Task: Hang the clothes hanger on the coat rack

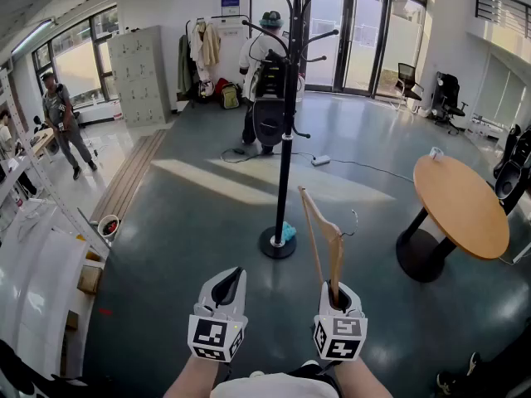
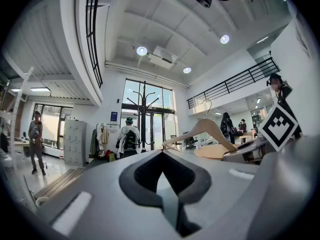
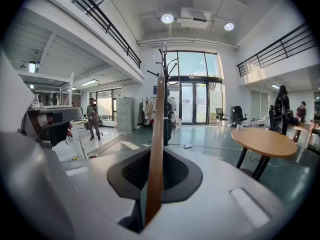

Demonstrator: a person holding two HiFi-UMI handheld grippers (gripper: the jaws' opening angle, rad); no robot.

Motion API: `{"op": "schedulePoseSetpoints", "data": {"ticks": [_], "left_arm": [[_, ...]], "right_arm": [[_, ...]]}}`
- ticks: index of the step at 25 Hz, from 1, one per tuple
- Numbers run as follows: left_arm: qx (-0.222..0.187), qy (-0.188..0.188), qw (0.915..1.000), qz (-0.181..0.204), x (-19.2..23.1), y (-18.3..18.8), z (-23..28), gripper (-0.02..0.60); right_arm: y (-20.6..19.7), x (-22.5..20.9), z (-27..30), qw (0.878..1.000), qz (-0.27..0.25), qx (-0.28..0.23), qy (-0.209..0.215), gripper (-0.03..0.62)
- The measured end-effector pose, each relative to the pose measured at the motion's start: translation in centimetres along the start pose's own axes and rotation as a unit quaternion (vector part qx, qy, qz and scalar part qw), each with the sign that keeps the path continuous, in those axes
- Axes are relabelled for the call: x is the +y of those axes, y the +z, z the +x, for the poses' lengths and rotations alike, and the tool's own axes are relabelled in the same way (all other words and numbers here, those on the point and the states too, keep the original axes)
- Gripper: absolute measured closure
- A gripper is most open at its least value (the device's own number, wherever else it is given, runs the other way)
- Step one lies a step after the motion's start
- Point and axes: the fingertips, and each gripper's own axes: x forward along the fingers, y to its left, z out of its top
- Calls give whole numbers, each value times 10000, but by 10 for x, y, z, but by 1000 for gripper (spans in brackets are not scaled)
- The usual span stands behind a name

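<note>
Right gripper (image 1: 338,295) fingers pinch one arm of the hanger (image 1: 319,230), upright, well short of the coat rack (image 1: 285,152). Left gripper (image 1: 228,284) fingers are pressed together, empty. Risk: the hanger pivots in that narrow pinch (long lever above it) and misses the rack.

Clothes hanger (image 1: 319,226) pale wood; coat rack (image 1: 286,156) black; table (image 1: 460,201) orange-tan; floor (image 1: 191,247) dark grey; left gripper (image 1: 234,277), right gripper (image 1: 336,288) white, black-and-white square markers

Right claw (image 1: 336,295) clamps wooden clothes hanger (image 1: 319,229) by 1 arm end; hanger stands upright, wire hook toward round desk (image 1: 461,206). Left claw (image 1: 227,286) alongside, empty. Black coat rack (image 1: 286,139) ahead, well apart.
</note>
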Motion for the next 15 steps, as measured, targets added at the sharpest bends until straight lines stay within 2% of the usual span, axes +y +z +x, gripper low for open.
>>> {"op": "schedulePoseSetpoints", "data": {"ticks": [15], "left_arm": [[-16, -41, 10000, -78, 15, -2, -15, 581]], "right_arm": [[-5, 10, -4, 9997, 150, 60, -187, 539]]}}
